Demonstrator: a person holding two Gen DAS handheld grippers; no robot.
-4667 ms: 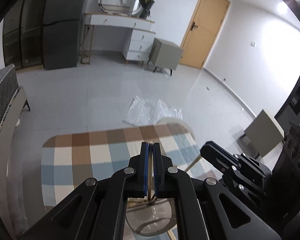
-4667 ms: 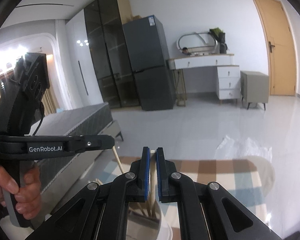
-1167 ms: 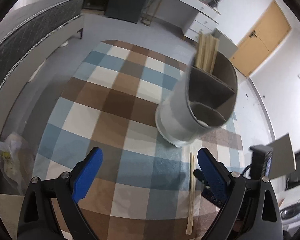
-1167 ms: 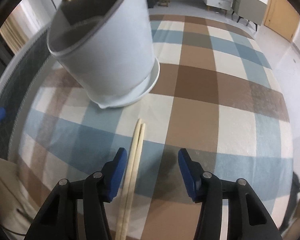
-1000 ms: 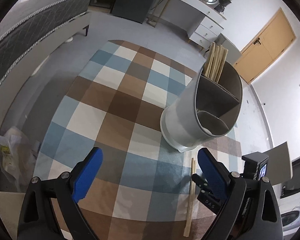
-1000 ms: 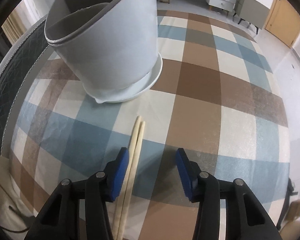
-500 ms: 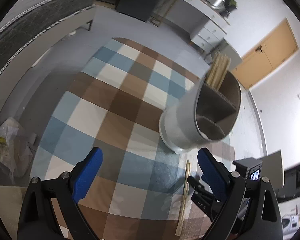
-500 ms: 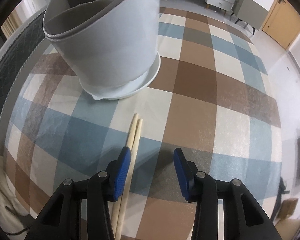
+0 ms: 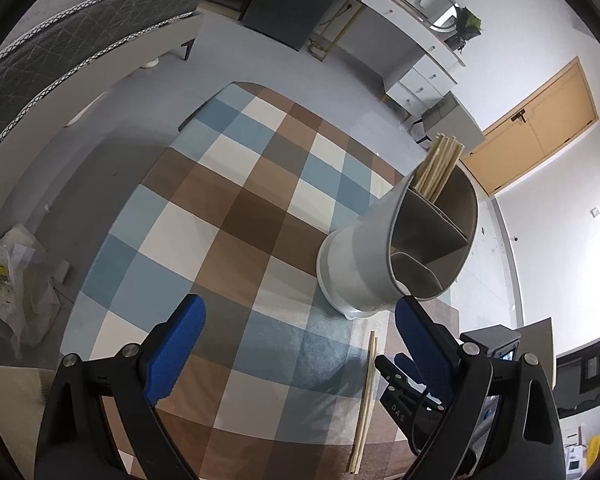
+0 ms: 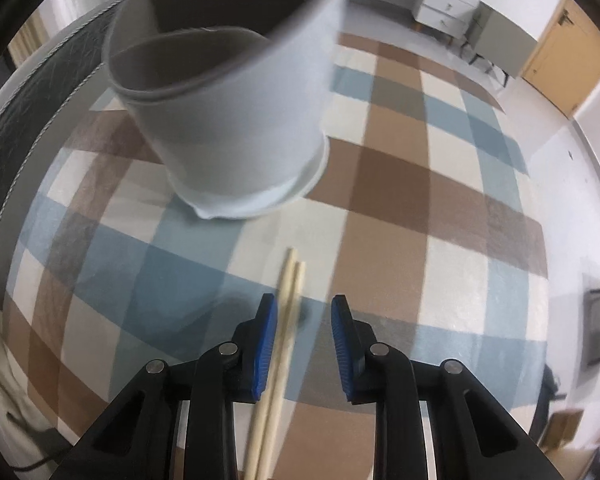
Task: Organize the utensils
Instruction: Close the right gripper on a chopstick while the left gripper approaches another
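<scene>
Chopsticks (image 10: pixel 288 300) are straddled on the tabletop (image 10: pixel 440 208) by the closing, not yet clamped right tongs (image 10: pixel 305 312); the left tongs (image 9: pixel 300 332) are spread wide.

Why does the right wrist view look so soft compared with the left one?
Right wrist view: motion blur smears the holder and the chopsticks between the open jaws, which have just been closing. Left wrist view: sharp, evenly lit, the chopsticks in the holder crisp; fisheye bends the checked tablecloth in both.
</scene>
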